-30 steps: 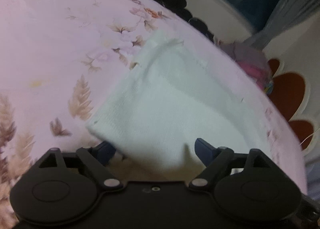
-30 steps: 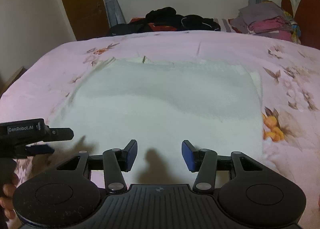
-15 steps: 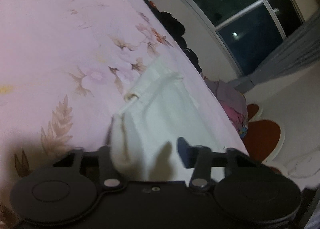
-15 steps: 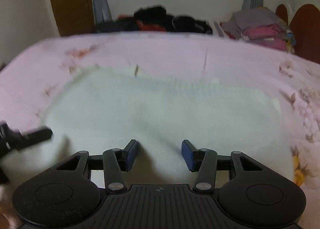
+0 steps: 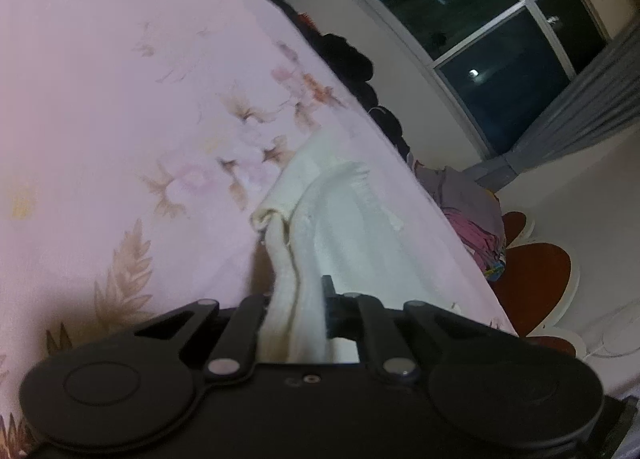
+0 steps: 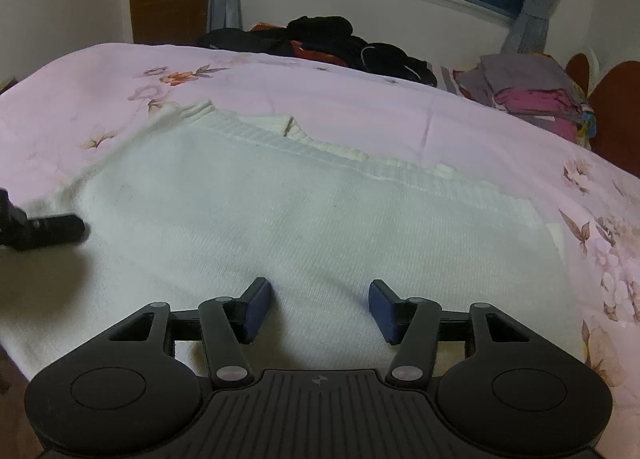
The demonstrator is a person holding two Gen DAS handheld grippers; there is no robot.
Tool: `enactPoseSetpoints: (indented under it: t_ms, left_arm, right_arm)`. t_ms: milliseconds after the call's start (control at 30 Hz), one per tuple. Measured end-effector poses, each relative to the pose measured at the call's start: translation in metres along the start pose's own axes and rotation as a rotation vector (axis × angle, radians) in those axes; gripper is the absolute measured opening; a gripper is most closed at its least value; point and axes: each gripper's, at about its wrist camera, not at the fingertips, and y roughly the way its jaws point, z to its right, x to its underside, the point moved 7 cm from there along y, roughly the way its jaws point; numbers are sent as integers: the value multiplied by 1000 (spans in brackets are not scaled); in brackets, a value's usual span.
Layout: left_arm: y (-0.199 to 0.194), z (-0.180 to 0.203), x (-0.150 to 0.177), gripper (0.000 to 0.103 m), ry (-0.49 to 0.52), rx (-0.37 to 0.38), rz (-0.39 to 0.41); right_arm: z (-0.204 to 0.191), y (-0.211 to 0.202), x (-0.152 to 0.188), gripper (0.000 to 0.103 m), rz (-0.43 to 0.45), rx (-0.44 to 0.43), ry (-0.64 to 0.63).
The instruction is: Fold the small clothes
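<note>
Your left gripper [image 5: 296, 311] is clamped on a bunched edge of the white garment [image 6: 320, 219], which lies spread on the bed [image 6: 360, 99] near its left side. Your right gripper [image 6: 316, 309] hangs with its jaws apart over the near hem, holding nothing. Pull with one side only and the cloth may drag and twist, or slip out of that thin pinch. A second ago that left gripper was open over flat fabric; now the edge is gathered and raised.

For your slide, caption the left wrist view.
Left hand-held gripper shut on white knitted garment, its edge lifted off pink floral bedsheet.
</note>
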Motion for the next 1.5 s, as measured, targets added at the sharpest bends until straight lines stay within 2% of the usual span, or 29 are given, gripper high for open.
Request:
enactPoseSetpoints:
  t_ms: [200, 333, 467, 567, 667, 733, 833, 900, 967, 1033, 1133, 1233, 1333, 1500]
  left_arm:
    - [-12, 44, 3, 7, 179, 9, 44]
    - [-12, 89, 16, 7, 309, 57, 47]
    - [-10, 138, 42, 7, 436, 130, 35]
    - [-5, 172, 73, 7, 522, 197, -1]
    - [4, 195, 115, 7, 613, 244, -72]
    - [13, 201, 147, 7, 688, 246, -133]
    - [29, 196, 188, 11, 752, 204, -248]
    - [28, 192, 204, 17, 776, 193, -264]
    - [19, 191, 213, 22, 777, 215, -280]
    - [13, 188, 217, 22, 783, 228, -307]
    - [-2, 182, 216, 30, 790, 248, -346]
    - [-13, 176, 204, 42, 768, 241, -355]
    - [-30, 165, 180, 45, 770, 212, -304]
    - [-41, 148, 131, 55, 761, 120, -172]
  right_arm:
    - [26, -27, -2, 56, 51, -51, 161]
    - [49, -46, -2, 56, 74, -56, 227]
    - [80, -71, 5, 56, 101, -44, 290]
    - [109, -92, 16, 56, 119, -20, 360]
    - [137, -109, 28, 56, 132, 14, 418]
    - [155, -118, 37, 56, 130, 37, 447]
    - [172, -129, 47, 56, 132, 41, 492]
    - [176, -136, 49, 56, 138, 17, 511]
    - [174, -139, 48, 56, 140, -29, 516]
    - [167, -139, 47, 56, 137, -75, 511]
    - [155, -130, 39, 56, 113, -140, 501]
    - [145, -117, 34, 56, 86, -174, 504]
    - [143, -100, 32, 56, 68, -199, 530]
    - [146, -74, 29, 55, 36, -208, 569]
